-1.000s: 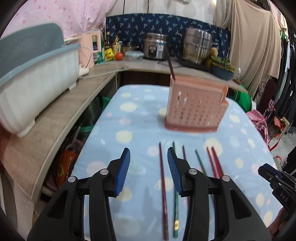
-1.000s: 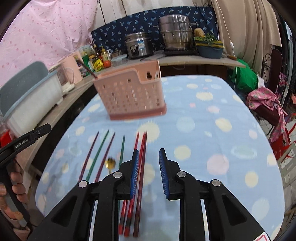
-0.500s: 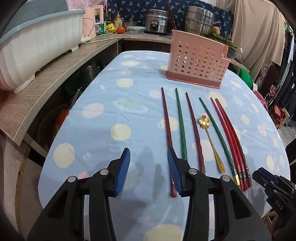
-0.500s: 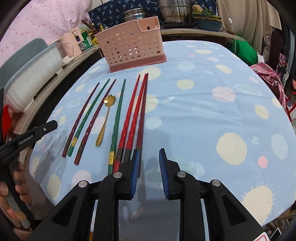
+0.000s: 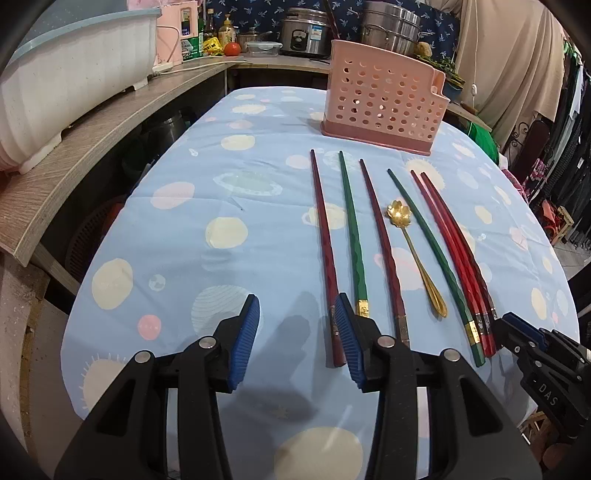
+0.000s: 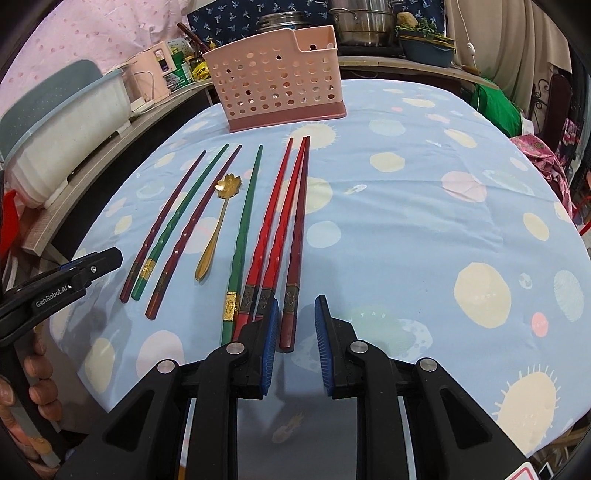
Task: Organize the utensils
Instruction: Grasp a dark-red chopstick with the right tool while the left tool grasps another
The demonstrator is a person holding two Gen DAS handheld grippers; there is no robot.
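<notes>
The table had a light blue cloth (image 5: 258, 229) with pale yellow and pink dots all over it. To the left ran a wood-look counter (image 5: 92, 147) with a big white tub (image 5: 70, 81) with a blue rim sitting on it. Further back were a rice cooker (image 5: 304, 31), a stacked steel pot (image 5: 389, 31), a tomato (image 5: 232, 48), some bottles (image 5: 225, 31) and a clear lidded container (image 5: 263, 48). A beige curtain (image 5: 509, 62) hung off to the right, and a blue patterned backsplash (image 6: 236, 16) ran behind everything.

Left gripper (image 5: 297, 341): it came down and back toward the near ends of the chopsticks (image 5: 325, 243).
Right gripper (image 6: 294, 341): it did likewise; its jaws widened slightly.
</notes>
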